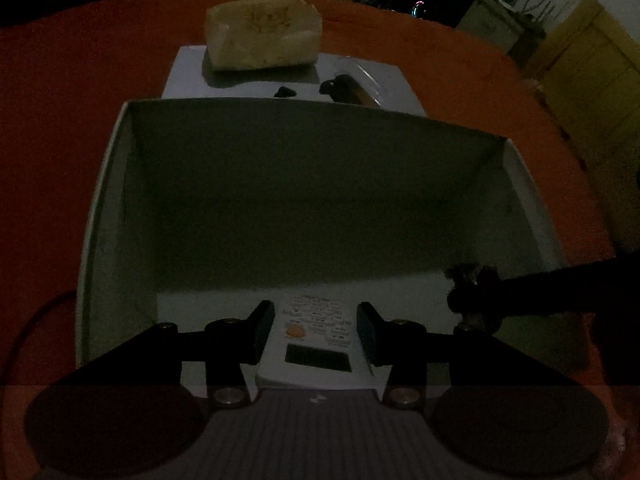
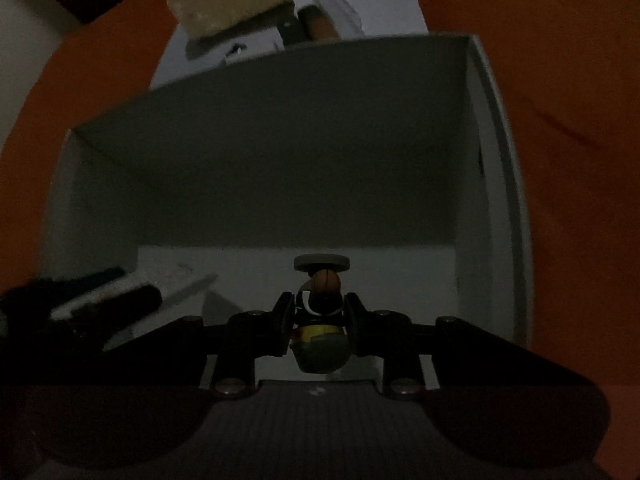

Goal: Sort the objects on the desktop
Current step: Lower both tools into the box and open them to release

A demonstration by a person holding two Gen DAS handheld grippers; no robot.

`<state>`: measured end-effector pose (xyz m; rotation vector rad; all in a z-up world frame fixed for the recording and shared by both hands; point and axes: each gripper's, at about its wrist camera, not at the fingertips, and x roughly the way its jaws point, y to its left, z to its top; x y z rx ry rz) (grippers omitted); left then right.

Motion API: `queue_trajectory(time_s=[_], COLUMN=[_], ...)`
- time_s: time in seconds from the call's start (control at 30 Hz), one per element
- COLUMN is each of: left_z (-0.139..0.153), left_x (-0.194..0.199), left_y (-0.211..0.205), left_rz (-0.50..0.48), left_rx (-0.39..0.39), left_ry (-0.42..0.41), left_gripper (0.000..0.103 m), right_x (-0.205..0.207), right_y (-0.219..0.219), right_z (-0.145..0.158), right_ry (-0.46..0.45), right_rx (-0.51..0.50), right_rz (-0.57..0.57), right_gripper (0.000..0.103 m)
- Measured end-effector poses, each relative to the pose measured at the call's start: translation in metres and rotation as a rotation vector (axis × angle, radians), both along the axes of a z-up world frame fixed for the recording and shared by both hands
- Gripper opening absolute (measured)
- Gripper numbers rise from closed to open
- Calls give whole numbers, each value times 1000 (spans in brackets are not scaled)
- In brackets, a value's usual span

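Left gripper (image 1: 316,330) pinches remote (image 1: 316,336) w/ my fingers inside white box (image 1: 96,208); right gripper (image 2: 318,318) clamps small figurine (image 2: 320,320) over box floor.

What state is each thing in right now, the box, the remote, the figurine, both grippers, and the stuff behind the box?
Box: open-topped, both grippers inside it.
Remote: between the left gripper's fingers, low in the box.
Left gripper: shut on the remote.
Figurine: clamped by the right gripper, base disc pointing away.
Right gripper: shut on the figurine.
Tissue pack: on the white sheet behind the box, outside it.
Clear case: behind the box; open or shut unclear.
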<state>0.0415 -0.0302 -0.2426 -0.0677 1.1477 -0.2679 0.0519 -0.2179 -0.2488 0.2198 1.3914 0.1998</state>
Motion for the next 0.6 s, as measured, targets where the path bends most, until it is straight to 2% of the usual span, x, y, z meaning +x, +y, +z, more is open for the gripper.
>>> queue_trajectory(time_s=[0.33,0.6], left_z=[-22,-27], left_x=[-5,-11], left_y=[-5,-18], left_rz=[-11,-51], left_rx=[32,81], left_ry=[78,68], left_gripper=[40,40], right_x=[-7,-11], right_y=[5,9], right_z=[-24,-42], right_ry=[58,88], right_rx=[-61,-98], right_rz=[27,63], right_gripper=[29,29])
